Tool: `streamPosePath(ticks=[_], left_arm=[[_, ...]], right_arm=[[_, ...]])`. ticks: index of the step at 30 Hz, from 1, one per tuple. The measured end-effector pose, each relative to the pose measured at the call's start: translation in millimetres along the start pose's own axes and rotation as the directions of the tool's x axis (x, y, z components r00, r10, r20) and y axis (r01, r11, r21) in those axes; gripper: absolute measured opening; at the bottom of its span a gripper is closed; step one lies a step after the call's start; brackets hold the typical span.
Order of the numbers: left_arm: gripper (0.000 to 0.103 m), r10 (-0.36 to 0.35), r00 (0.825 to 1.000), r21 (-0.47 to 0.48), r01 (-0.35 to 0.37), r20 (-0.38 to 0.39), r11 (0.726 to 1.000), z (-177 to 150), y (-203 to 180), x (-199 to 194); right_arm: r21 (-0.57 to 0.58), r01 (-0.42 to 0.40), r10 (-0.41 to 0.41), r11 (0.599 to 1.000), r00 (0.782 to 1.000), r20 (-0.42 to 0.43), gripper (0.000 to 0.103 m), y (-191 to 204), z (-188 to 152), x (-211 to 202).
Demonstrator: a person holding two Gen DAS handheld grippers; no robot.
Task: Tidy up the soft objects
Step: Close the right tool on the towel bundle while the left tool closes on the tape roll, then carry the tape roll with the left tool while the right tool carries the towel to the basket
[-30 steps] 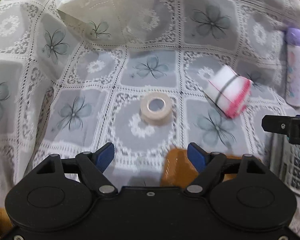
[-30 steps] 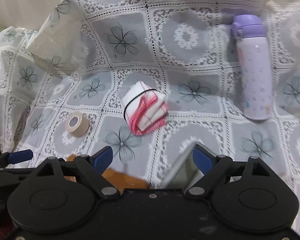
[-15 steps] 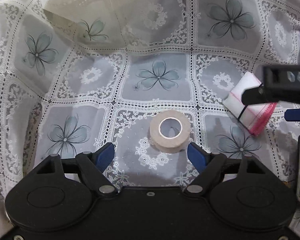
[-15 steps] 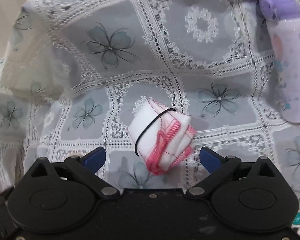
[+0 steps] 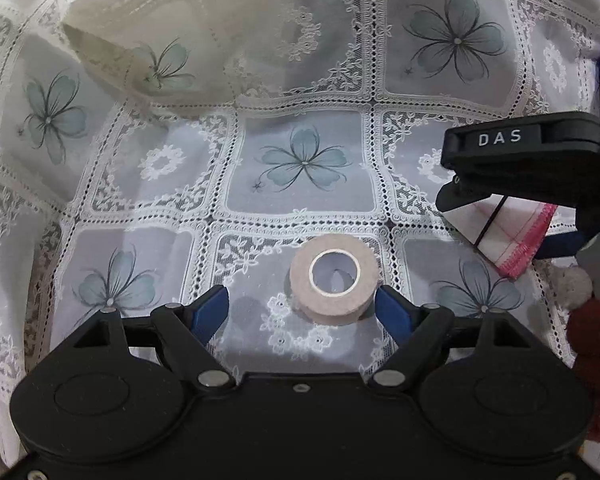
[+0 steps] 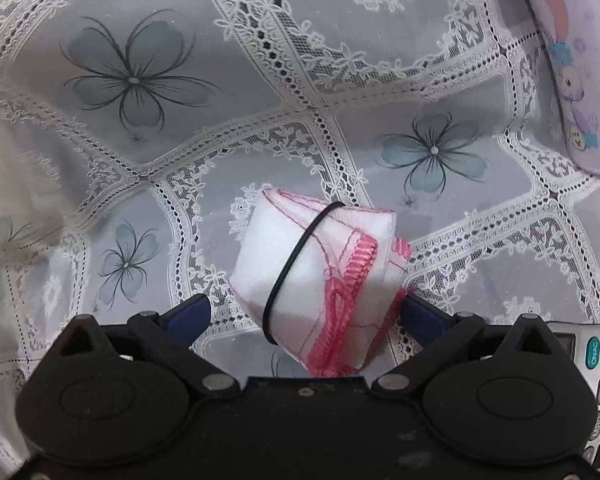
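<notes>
We've got the right gripper (image 6: 302,314) right over the folded cloth (image 6: 320,284), jaws just opened wide, straddling it without pinching, band running across them. Left gripper (image 5: 302,306) sits half-open, empty, tape roll (image 5: 334,280) by its right finger.

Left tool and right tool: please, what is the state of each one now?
Left tool: open, holds nothing; tape roll lies between its fingers.
Right tool: open, jaws just widened; folded cloth between them, not gripped.
</notes>
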State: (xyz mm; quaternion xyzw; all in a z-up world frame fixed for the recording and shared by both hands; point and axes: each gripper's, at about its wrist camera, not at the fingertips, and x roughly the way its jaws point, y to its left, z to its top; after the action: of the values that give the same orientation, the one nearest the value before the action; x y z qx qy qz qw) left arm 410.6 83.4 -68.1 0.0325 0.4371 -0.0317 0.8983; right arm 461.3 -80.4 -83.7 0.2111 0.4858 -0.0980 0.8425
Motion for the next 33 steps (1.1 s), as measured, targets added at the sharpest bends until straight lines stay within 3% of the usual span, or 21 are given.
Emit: streamPosePath(ticks=[4, 10, 18, 19, 21, 24, 33], left_arm=[[0.078, -0.008, 1.000, 0.021, 0.008, 0.012, 1.000, 0.9, -5.0, 2.2], [0.078, -0.032, 0.999, 0.023, 0.031, 0.024, 0.999, 1.6, -4.6, 7.0], [0.076, -0.044, 0.999, 0.010, 0.044, 0.024, 0.999, 6.4, -5.8, 15.0], [0.072, -0.051, 0.999, 0.006, 0.051, 0.016, 0.999, 6.8, -6.3, 16.7], [0.048, -0.064, 0.998, -0.003, 0.064, 0.006, 0.998, 5.9, -5.9, 19.4], [0.048, -0.086, 0.996, -0.034, 0.086, 0.011, 0.996, 3.7, -0.8, 20.3], [0.048, 0.028, 0.999, -0.068, -0.026, 0.022, 0.997, -3.4, 21.4, -4.3]], right_arm=[[-0.043, 0.023, -0.022, 0.999, 0.999, 0.026, 0.084, 4.7, 1.5, 1.4], [-0.132, 0.003, 0.004, 0.991, 0.999, 0.050, 0.081, 7.2, 2.8, -0.7], [-0.159, -0.028, 0.037, 0.987, 0.998, 0.055, 0.081, -2.8, 6.3, -7.8], [-0.161, -0.028, 0.037, 0.987, 0.998, 0.055, 0.082, -4.7, 6.2, -10.0], [-0.161, -0.028, 0.037, 0.986, 0.998, 0.055, 0.082, -5.6, 6.1, -11.9], [-0.168, -0.034, 0.043, 0.985, 0.998, 0.053, 0.082, -6.7, 6.4, -13.3], [-0.229, -0.060, 0.074, 0.972, 0.996, 0.052, 0.082, 4.9, -2.3, -23.5]])
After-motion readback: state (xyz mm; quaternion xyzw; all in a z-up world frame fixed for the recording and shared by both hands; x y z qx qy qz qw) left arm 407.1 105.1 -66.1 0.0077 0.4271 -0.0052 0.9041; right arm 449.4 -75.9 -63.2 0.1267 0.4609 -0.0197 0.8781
